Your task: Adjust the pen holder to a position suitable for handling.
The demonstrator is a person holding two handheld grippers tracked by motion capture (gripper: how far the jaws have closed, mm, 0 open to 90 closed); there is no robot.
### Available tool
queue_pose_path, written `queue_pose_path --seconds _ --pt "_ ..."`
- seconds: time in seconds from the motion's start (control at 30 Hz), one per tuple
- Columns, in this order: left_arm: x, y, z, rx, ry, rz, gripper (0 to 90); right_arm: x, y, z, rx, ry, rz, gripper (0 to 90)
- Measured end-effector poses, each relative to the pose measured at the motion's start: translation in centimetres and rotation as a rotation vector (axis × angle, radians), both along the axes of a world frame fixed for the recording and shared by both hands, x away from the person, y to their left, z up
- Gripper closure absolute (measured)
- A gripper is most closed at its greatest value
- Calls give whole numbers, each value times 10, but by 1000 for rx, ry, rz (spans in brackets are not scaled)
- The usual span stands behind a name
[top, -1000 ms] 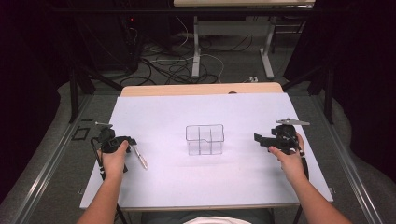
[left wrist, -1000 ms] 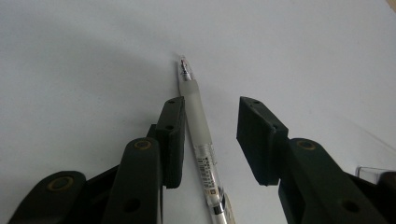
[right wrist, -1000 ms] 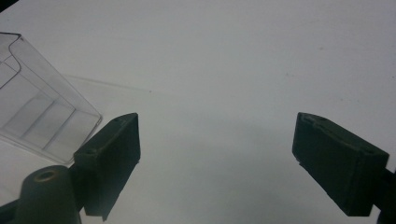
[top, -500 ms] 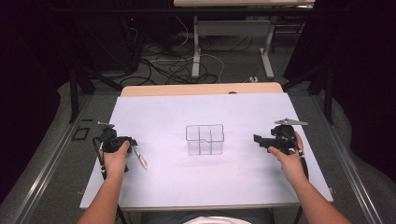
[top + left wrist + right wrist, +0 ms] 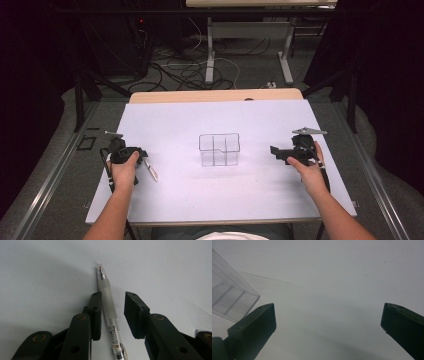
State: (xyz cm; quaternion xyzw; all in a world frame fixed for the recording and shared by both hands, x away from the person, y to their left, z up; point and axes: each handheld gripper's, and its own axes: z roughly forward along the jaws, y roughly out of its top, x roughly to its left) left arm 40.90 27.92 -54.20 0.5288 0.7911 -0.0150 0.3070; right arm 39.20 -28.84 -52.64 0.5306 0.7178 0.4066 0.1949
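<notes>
Room: dark, with cables on the floor beyond a second bench; the desk (image 5: 260, 120) carries a white sheet with a strip of wood showing at its far edge.
Pen: lies on the sheet near the left edge, just right of the left hand (image 5: 123, 172); pen (image 5: 150, 170) points away and a little rightward in the left tool view (image 5: 108, 305); clear barrel, frosted grip, tip free.
Left tool: left tool (image 5: 131, 151) stands over the pen, jaws parted; one jaw touches or nearly touches the frosted grip, the other stands clear of it; not yet clamped.
Right tool: right tool (image 5: 277, 151) rests near the right edge, jaws wide apart (image 5: 328, 322) and holding nothing.
Organiser: clear organiser (image 5: 219, 149) with compartments sits mid-desk, well apart from both tools; its corner shows at the left of the right tool view (image 5: 229, 302).
Change: over the last second the left hand has crept slightly toward the pen, which has not moved; the right hand has held its place; I judge the grasp is being lined up, not made.
Meaning: closing the jaws on the grip looks like the step in hand.
Edges: the pen lies near the left rim; a nudge outward could roll it off.
Room: open sheet lies between pen and organiser; nothing blocks a carry rightward.
</notes>
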Motion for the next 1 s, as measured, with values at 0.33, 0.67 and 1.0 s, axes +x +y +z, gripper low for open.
queue_pose_path --seconds 0.33,0.67,1.0 --pt "0 0 -2 2 1 31 734 0 2 -1 -15 8 6 0" --pt "-1 2 -3 -17 -4 51 787 0 2 -2 -16 8 11 0" --pt "-3 7 -5 -75 -7 55 800 0 2 -3 -11 12 13 0"
